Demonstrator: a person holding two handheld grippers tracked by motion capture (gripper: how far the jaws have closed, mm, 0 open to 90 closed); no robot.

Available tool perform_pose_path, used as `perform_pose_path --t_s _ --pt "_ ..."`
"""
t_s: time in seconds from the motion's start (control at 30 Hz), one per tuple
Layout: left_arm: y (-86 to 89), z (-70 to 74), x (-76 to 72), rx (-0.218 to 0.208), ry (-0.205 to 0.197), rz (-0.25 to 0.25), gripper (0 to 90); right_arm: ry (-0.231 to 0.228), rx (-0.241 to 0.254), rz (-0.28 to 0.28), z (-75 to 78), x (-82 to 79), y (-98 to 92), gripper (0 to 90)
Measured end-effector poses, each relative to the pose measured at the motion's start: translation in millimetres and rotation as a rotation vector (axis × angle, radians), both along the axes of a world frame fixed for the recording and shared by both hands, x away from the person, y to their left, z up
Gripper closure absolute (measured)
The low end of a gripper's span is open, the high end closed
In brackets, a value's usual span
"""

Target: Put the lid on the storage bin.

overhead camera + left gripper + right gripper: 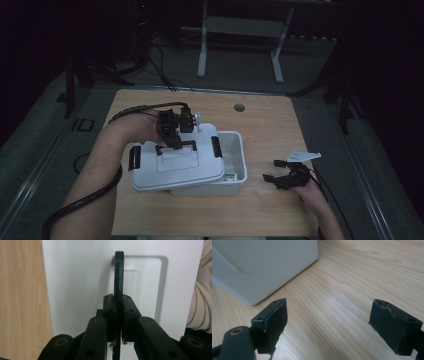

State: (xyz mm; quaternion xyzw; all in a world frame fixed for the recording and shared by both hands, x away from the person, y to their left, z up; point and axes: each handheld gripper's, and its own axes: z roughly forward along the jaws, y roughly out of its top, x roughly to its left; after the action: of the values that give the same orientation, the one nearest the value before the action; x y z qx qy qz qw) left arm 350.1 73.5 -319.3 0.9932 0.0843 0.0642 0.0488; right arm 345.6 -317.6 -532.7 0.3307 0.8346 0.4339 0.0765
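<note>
My left gripper is clamped on the black handle of the white lid, and in the left gripper view I can see both pads pressing the thin edge of the handle from either side, with the handle standing upright off the lid's recessed panel. From the high view, the lid sits skewed over the white bin, covering the bin's left part and overhanging its left edge, while the bin's right end lies open. The lid's long axis runs roughly left to right across the wooden table, tilted a little so its right end points toward the far side; 2 black latches mark its short ends. The handle bar runs along that same long axis, and my gripper comes down on it from the far side. My right gripper rests on the table well apart from the lid, to the right of the bin, with its jaws spread wide and nothing between them. In the right gripper view I see bare wood between the 2 pads and a corner of the bin ahead at the left.
</note>
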Motion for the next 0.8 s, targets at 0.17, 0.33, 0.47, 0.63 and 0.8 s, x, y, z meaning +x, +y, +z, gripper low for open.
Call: perform_pose_path --t_s 0.17,0.33,0.47,0.63,0.8 --pt "-13.5 2.9 3.5 0.017 -0.007 -0.019 83.7 0.002 -0.001 0.000 0.5 -1.0 -2.0 14.7" --pt "-28.5 7.1 5.5 0.021 -0.021 -0.051 83.7 0.005 0.000 -0.003 0.2 -0.8 -2.3 14.7" --pt "-41.2 6.7 8.2 0.017 -0.027 -0.070 83.7 0.001 -0.001 0.001 1.1 -1.3 -1.1 14.7" --pt "-54.9 -0.1 10.9 0.024 -0.018 -0.095 83.7 0.002 0.003 -0.001 2.4 -1.7 -1.2 14.7" --pt "-63.9 -3.5 14.9 0.018 -0.022 -0.107 83.7 0.002 -0.006 0.003 1.4 -2.0 -1.9 14.7"
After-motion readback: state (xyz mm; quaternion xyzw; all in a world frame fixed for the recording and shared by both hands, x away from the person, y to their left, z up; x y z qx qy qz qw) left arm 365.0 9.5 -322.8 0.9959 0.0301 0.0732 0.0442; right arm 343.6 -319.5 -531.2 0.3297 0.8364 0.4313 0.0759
